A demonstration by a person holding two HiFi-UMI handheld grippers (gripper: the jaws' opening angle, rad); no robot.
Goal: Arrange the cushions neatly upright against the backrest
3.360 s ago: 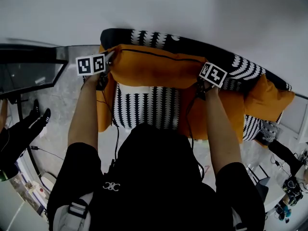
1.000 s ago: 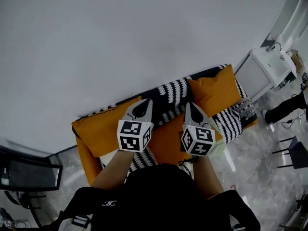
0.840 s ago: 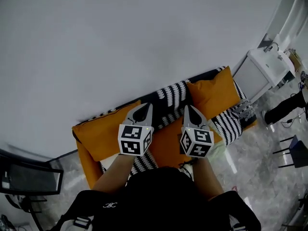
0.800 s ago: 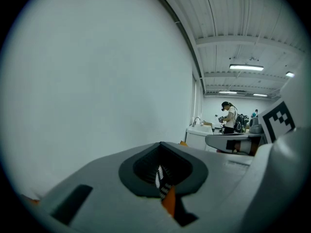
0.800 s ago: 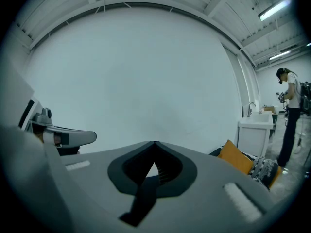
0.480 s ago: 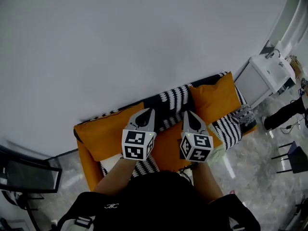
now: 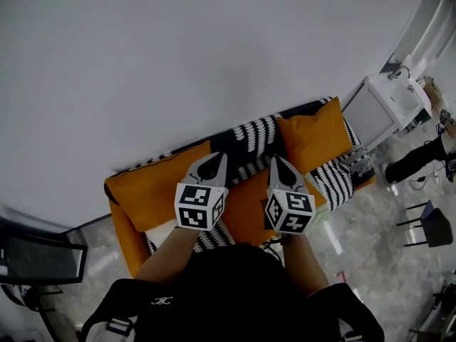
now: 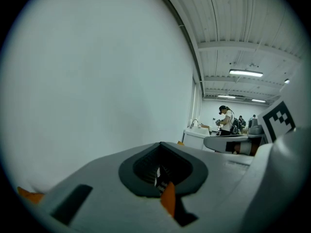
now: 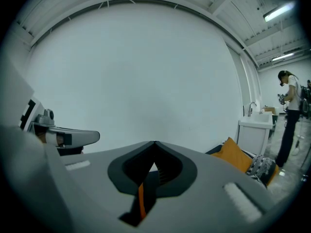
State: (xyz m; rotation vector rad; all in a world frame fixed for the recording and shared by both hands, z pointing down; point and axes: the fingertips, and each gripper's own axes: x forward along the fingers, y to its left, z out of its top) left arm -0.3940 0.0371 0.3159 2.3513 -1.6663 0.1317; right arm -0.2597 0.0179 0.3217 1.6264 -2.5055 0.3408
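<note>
A: The left gripper (image 7: 214, 157) first; how do its jaws stand?

B: Pressed together with nothing between them; the right gripper (image 7: 275, 159) is the same, closed and empty. There are two grippers, each with one marker cube. They are held side by side in front of the black-and-white patterned sofa backrest (image 7: 258, 130); both point towards it, tipped only slightly down; two bare forearms reach straight out from the person's body.

A: And the cushions?

B: Two orange fabric cushions; the left orange cushion (image 7: 158, 185) leans upright against the backrest's left end; the right orange cushion (image 7: 315, 135) stands upright against its right end; the backrest's middle shows bare between them. One orange padded surface (image 7: 246, 204) lies in front of the backrest's middle.

A: What does one view show that another does not?

B: Only the head view takes in both cushions. The right gripper view catches just the right one, plus a white sink cabinet (image 9: 255, 130) beyond the backrest's right end and one standing person (image 9: 290, 115). The left gripper view adds long ceiling lamps (image 8: 245, 73); a sliver of orange shows through the notch behind its closed jaws.
</note>
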